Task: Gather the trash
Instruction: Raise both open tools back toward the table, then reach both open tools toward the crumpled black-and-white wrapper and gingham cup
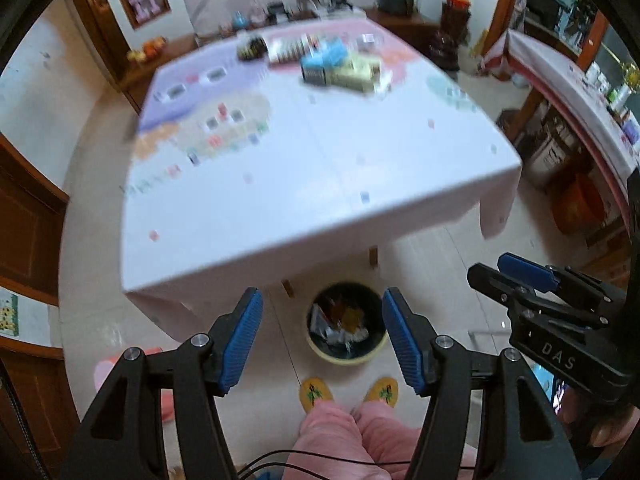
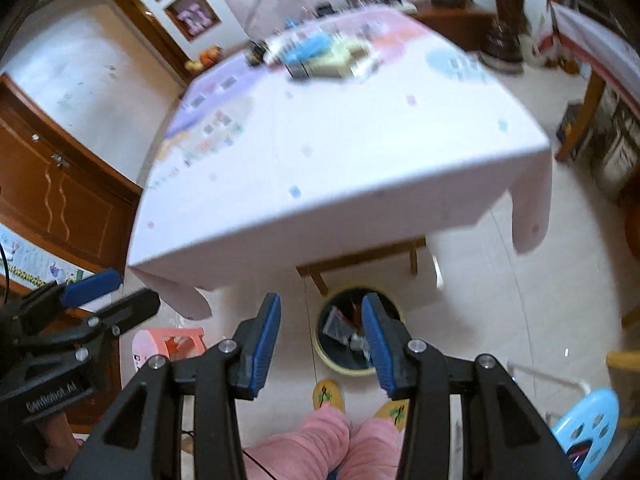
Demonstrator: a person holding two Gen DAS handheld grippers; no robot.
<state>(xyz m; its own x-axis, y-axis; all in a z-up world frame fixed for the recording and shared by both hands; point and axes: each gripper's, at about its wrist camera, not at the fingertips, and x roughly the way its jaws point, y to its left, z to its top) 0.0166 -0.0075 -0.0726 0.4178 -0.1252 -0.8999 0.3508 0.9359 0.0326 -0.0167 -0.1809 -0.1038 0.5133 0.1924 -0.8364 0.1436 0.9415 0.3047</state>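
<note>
A round bin (image 1: 346,354) with a pale yellow rim stands on the floor in front of the table and holds several wrappers; it also shows in the right wrist view (image 2: 340,364). My left gripper (image 1: 322,308) is open and empty, high above the bin. My right gripper (image 2: 320,312) is open and empty, also above the bin; it also shows in the left wrist view (image 1: 516,276). A blurred pile of boxes and packets (image 1: 340,66) lies at the far side of the table; it also shows in the right wrist view (image 2: 320,54).
The table has a white patterned cloth (image 1: 320,184). A pink stool (image 2: 172,344) stands to the left, a blue stool (image 2: 588,420) to the right. The person's pink trouser legs and yellow slippers (image 1: 316,394) are below. Wooden cabinets (image 2: 60,192) line the left.
</note>
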